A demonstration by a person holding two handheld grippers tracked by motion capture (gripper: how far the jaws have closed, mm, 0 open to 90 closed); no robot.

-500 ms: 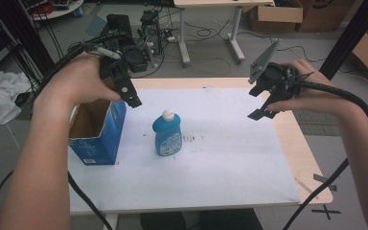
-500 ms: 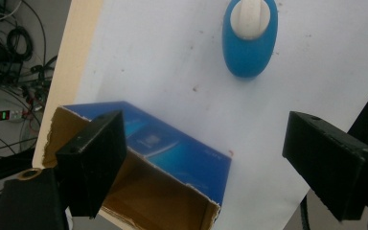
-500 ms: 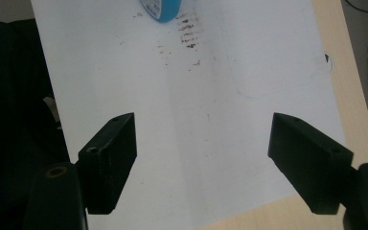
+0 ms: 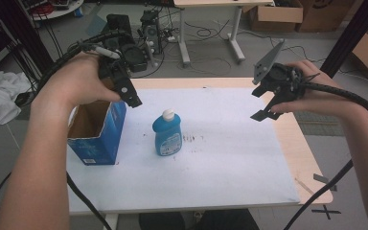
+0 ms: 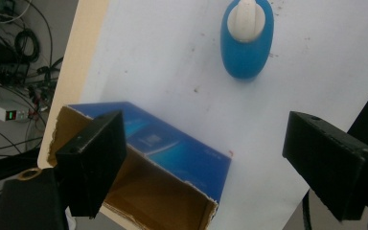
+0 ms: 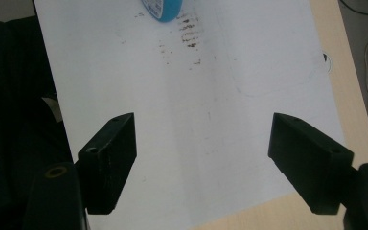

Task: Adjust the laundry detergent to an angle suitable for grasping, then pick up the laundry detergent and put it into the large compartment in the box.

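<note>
A: State of both grippers?

B: Left gripper [image 4: 133, 99] hung over the open blue box [image 4: 96, 132], fingers [image 5: 93, 160] wide apart, nothing between them. Right gripper [image 4: 264, 111] hung over the right half of the bench [image 4: 230, 158], fingers [image 6: 108, 158] also spread, empty.

A: Bottle location?

B: Blue bottle [image 4: 167, 133] stood upright on the white sheet, just right of the box, apart from it. White cap [image 5: 244, 19] on. Neither gripper touched it.

A: Risks?

B: Probably a tip-over. Bottle looked tall and narrow, so a finger clipping the cap or shoulder on the way in could knock it flat. The body looked smooth and rounded, so a high or off-centre pinch might let it slip. The box sat close on the left, so the left gripper could bump the torn rim and shove the box.

A: Counts?

B: 1 bottle, 1 cap, 1 box, 2 grippers, 1 bench. Dark smudges [image 6: 189, 28] on the sheet beside the bottle, not counted.
</note>
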